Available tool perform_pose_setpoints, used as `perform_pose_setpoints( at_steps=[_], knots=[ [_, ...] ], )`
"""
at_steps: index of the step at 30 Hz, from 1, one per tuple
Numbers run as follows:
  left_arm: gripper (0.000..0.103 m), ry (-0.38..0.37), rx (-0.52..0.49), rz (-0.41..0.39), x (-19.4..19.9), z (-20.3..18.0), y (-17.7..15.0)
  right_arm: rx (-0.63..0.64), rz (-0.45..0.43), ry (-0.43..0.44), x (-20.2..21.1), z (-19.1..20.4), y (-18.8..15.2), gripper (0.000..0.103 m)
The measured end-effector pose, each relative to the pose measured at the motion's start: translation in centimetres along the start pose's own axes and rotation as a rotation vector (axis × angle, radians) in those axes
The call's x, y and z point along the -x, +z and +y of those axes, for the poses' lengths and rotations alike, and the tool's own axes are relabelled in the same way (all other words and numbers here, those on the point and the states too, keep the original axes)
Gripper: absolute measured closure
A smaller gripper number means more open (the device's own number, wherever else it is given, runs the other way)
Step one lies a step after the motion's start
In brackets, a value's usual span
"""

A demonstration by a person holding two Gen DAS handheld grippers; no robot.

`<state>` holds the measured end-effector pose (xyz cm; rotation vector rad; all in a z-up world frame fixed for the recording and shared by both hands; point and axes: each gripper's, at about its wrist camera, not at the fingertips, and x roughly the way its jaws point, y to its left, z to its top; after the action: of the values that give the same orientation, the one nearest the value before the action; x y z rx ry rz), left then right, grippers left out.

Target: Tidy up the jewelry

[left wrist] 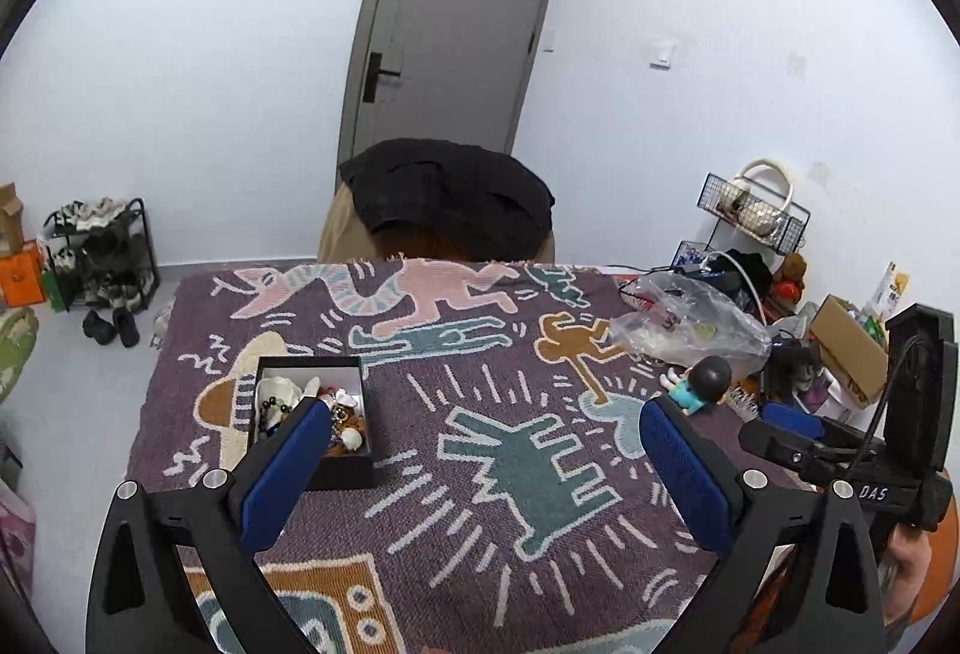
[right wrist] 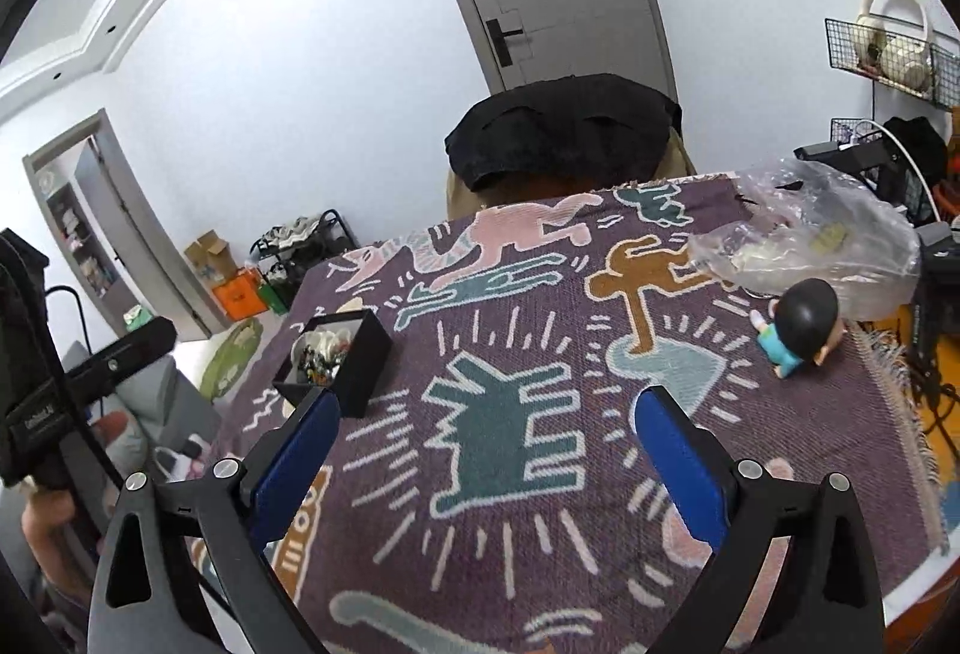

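An open black jewelry box (left wrist: 354,465) holding beads and trinkets (left wrist: 282,405) sits on the left part of a purple patterned blanket (left wrist: 510,534). It also shows in the right wrist view (right wrist: 366,354), to the left. My left gripper (left wrist: 480,417) is open and empty above the blanket, its left finger (left wrist: 288,462) overlapping the box in view. My right gripper (right wrist: 486,408) is open and empty over the blanket's middle, right of the box.
A small figurine in blue (left wrist: 699,381) (right wrist: 798,327) lies at the blanket's right. A clear plastic bag (left wrist: 690,321) (right wrist: 822,240) lies behind it. Boxes and wire racks (left wrist: 753,210) crowd the right. A chair with black clothing (left wrist: 450,198) stands beyond the far edge.
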<state>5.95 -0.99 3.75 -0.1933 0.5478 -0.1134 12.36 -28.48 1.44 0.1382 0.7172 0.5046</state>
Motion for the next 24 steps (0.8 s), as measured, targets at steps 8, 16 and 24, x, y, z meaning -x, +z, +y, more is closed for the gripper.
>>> perform_pose_setpoints(
  at_steps=[8, 16, 24],
  knots=[
    [0.000, 0.026, -0.029, -0.030, 2.3, -0.6, -2.0, 0.054, -0.032, -0.049, 3.1, 0.9, -1.6, 0.003],
    [0.000, 0.037, -0.033, -0.016, 2.9, -0.3, -3.7, 0.121, -0.065, -0.115, 4.3, 2.4, -1.9, 0.004],
    [0.000, 0.034, -0.038, -0.027, 3.1, 0.1, -4.0, 0.118, -0.060, -0.128, 4.1, 2.7, -2.0, 0.004]
  ],
)
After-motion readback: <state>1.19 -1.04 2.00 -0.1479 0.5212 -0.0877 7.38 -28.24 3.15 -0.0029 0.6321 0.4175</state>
